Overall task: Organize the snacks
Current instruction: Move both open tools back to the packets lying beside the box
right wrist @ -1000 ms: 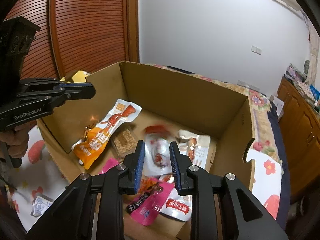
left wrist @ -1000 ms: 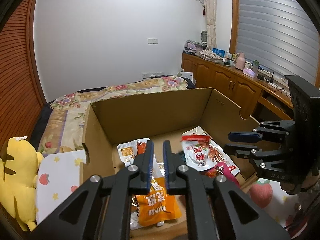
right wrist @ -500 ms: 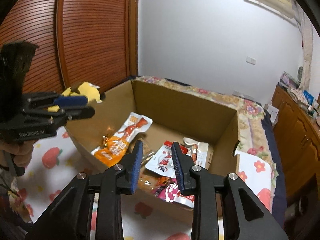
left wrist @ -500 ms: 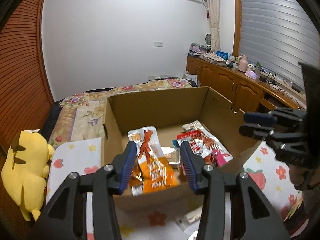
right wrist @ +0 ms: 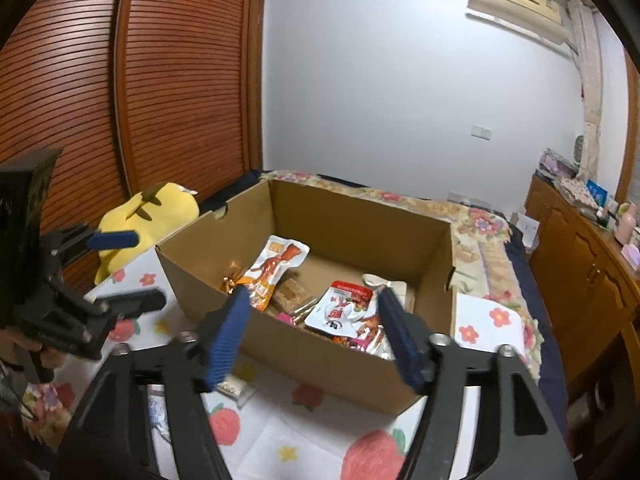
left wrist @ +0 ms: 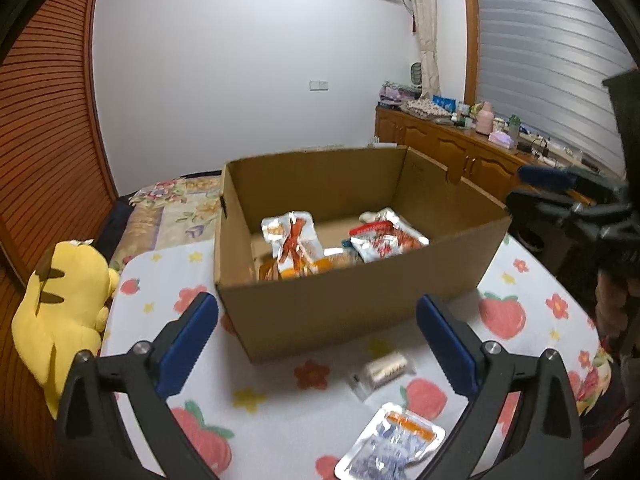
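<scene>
Left wrist view first: my left gripper (left wrist: 318, 340) is spread wide with nothing between its blue pads, hanging over the strawberry-print cloth (left wrist: 280, 432) just in front of the cardboard box (left wrist: 360, 304). Two snacks lie outside the box: a small clear-wrapped roll (left wrist: 382, 370) and a silver pouch with an orange strip (left wrist: 394, 446) near the bottom edge. My right gripper (right wrist: 314, 334) is wide open too, empty, facing the box's near wall, with the packed snacks (right wrist: 344, 308) sitting inside.

Risks now: that pouch lies flat on soft cloth, so I could pinch fabric along with foil, or skate it away. The roll looks slippery, though it's blurred and I can't be sure. Both grippers sit near each other, so reaching for the same item invites a knock. Lifting low could catch the box rim and shove it.
</scene>
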Motion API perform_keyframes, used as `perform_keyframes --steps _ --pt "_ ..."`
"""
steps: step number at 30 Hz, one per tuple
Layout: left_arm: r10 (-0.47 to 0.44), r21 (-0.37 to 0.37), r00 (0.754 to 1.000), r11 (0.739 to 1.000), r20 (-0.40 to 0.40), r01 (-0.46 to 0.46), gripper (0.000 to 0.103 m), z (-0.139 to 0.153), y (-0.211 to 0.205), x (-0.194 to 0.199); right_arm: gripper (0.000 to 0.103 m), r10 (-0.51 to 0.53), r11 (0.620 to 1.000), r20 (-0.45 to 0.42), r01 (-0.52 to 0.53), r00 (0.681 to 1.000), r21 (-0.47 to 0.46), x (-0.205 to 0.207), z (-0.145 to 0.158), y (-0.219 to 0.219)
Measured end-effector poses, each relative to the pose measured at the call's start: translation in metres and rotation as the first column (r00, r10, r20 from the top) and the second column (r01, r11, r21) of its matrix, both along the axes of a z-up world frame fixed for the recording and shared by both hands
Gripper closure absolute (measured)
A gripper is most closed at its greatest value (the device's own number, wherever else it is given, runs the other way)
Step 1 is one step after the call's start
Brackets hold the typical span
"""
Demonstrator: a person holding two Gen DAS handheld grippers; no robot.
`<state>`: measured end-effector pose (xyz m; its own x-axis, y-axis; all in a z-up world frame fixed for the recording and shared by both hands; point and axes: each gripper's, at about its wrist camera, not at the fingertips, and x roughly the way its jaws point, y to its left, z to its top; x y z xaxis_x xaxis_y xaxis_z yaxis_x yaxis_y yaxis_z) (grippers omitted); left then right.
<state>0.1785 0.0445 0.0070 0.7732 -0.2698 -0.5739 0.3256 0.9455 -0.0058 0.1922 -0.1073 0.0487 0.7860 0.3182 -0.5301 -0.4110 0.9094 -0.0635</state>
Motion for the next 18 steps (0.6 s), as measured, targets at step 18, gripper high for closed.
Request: perform_keyframes --steps 18 --pt "-0.059 -0.001 0.991 0.998 -0.121 0.06 0.003 -0.058 -0.007 -0.037 0.014 -0.118 0.993 0.017 0.118 0.993 0.025 -0.027 -0.008 -0.015"
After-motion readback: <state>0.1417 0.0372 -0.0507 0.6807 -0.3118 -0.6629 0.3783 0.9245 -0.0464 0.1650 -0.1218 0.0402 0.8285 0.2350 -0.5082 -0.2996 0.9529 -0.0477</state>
